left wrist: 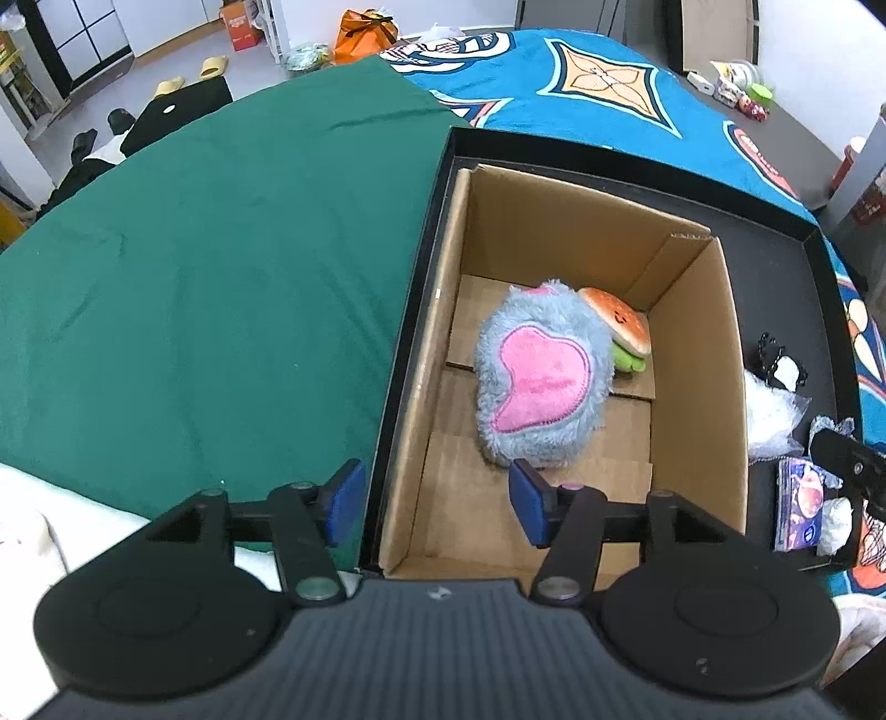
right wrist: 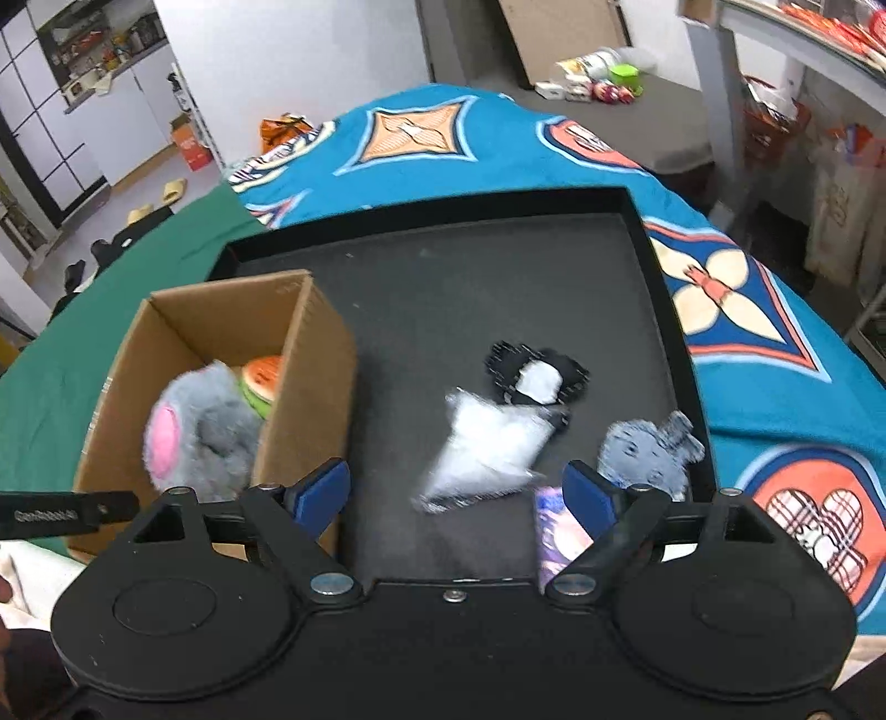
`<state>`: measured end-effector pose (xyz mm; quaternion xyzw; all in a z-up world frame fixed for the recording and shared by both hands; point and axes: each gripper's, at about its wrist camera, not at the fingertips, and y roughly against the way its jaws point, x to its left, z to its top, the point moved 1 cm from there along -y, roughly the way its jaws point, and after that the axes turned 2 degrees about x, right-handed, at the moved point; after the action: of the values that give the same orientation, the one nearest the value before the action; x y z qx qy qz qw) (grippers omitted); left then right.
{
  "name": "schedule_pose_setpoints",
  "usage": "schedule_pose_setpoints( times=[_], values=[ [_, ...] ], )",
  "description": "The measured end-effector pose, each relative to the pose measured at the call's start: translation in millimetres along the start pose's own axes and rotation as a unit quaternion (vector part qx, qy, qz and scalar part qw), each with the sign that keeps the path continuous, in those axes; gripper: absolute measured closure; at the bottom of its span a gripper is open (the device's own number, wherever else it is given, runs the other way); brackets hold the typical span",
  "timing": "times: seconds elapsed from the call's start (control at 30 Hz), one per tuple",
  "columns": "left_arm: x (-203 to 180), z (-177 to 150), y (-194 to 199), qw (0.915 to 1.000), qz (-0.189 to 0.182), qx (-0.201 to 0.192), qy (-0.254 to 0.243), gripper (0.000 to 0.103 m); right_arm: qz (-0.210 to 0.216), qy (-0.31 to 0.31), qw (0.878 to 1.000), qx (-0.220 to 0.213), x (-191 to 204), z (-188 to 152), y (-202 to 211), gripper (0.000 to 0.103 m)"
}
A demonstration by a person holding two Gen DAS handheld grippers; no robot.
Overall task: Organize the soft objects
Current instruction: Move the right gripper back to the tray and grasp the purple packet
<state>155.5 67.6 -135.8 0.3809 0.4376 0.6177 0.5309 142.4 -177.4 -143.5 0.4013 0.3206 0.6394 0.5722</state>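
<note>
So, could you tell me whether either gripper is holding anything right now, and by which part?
Nothing is held: the left gripper and right gripper are both open and empty.

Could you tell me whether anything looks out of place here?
Nothing looks damaged or spilled. The grey plush and burger plush sit in the cardboard box, while the white pouch and small grey toy lie loose on the black tray.

a lived-in home room: bed with blue patterned blanket (right wrist: 498,155) and green cover (left wrist: 221,277), yellow slippers (left wrist: 213,66) on the floor, cluttered kitchen shelves (right wrist: 105,50) beyond.
</note>
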Motion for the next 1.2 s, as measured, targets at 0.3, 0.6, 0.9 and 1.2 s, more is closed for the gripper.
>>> schedule_pose_setpoints(
  times=[0.3, 0.6, 0.9, 1.2],
  values=[
    [-11, -4, -4, 0.9997, 0.021, 0.009, -0.013, 0.046, -0.012, -0.016, 0.999, 0.028, -24, -18, -19, 0.019],
    [-20, -1, -8, 0.9984, 0.045, 0.020, -0.026, 0.046, -0.016, -0.015, 0.999, 0.043, -34, -29, -38, 0.013],
    [-29, 0, -15, 0.9965, 0.069, 0.032, -0.036, 0.046, -0.035, -0.030, 0.997, 0.062, -48, -42, -62, 0.013],
    [-31, -3, -23, 0.9937, 0.092, 0.051, -0.040, 0.045, -0.048, -0.004, 0.997, 0.064, -44, -48, -71, 0.035]
  ],
)
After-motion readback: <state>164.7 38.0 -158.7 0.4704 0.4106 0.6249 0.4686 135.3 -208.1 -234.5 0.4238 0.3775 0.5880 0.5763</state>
